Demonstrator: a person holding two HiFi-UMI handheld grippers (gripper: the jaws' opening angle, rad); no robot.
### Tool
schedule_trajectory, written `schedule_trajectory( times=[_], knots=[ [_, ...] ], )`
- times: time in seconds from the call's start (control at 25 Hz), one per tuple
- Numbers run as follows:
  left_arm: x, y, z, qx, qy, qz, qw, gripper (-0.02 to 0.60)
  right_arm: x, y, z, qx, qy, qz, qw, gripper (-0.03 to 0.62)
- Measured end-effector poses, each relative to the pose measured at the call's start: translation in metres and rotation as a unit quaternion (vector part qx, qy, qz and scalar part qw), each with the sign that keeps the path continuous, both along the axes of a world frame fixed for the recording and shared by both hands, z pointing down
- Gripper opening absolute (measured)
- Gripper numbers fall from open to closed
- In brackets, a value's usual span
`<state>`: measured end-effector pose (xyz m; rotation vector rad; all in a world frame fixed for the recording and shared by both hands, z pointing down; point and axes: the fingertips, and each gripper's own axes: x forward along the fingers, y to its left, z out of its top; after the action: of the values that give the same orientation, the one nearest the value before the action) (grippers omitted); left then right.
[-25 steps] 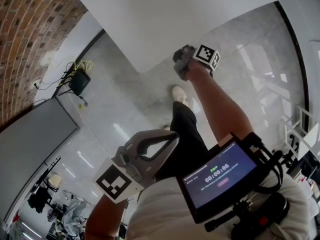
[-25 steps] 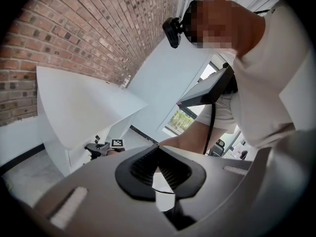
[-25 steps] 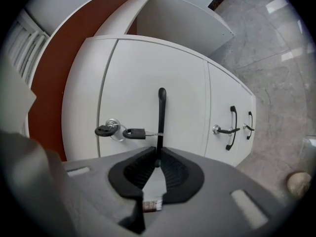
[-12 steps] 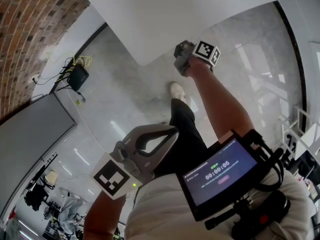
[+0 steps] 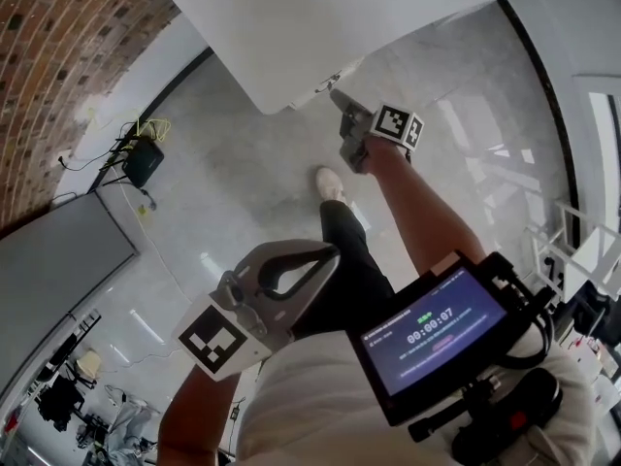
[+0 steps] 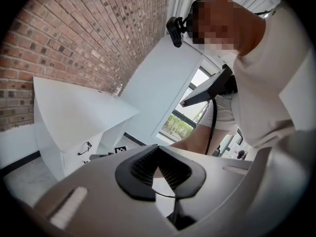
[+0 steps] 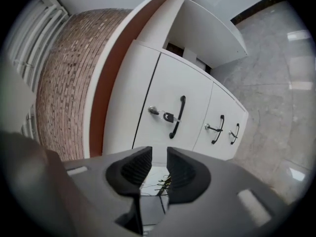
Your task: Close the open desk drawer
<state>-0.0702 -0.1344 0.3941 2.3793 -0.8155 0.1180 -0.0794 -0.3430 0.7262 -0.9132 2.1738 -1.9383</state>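
My right gripper [image 7: 159, 154] has its jaws apart and opening, the ribbed pads clear of each other with nothing between them. Through the gap I see only pale floor and a few thin dark cables. Just beyond the tips stand the drawers [image 7: 182, 83], three white fronts side by side in the right gripper view. As far as I can tell they lie flush in one line. The nearest and largest front carries a black handle [image 7: 177, 116] with a key [image 7: 165, 116] in the lock just left of it. The two farther fronts, to the right, each have a smaller handle and key. From the head view this gripper sits on the far side, just below the near corner of the desk [image 5: 291, 27], close to it but not touching.

My left gripper [image 6: 157, 149] has its jaw tips meeting, pads together at the far end, holding nothing. It is held near my body and well apart from the drawers. In its own view the desk stands off to the left against the brick wall [image 6: 84, 38].

Farther out, a screen [image 5: 437, 333] is strapped at my chest on the near right. One shoe [image 5: 330, 184] rests on the grey floor [image 5: 243, 183] between the two grippers. A black box [image 5: 143, 161] with cables lies on the far left by the wall.
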Motion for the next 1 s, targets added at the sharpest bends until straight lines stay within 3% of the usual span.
schedule_trajectory(
  times=[0.32, 0.64, 0.8, 1.0],
  knots=[
    [0.0, 0.043, -0.035, 0.028, 0.01, 0.013, 0.9995, 0.002, 0.026, 0.047, -0.069, 0.067, 0.068, -0.047, 0.994, 0.06],
    [0.0, 0.091, -0.056, 0.051, -0.013, 0.011, 0.9986, 0.002, 0.025, 0.128, -0.148, 0.129, 0.113, -0.142, 0.975, 0.003],
    [0.015, 0.132, -0.072, 0.063, -0.032, 0.011, 0.9975, 0.002, 0.04, 0.189, -0.196, 0.162, 0.136, -0.186, 0.96, 0.002],
    [-0.017, 0.14, -0.073, 0.047, -0.036, -0.006, 0.9983, 0.002, 0.014, 0.226, -0.229, 0.207, 0.171, -0.244, 0.932, 0.002]
  ],
)
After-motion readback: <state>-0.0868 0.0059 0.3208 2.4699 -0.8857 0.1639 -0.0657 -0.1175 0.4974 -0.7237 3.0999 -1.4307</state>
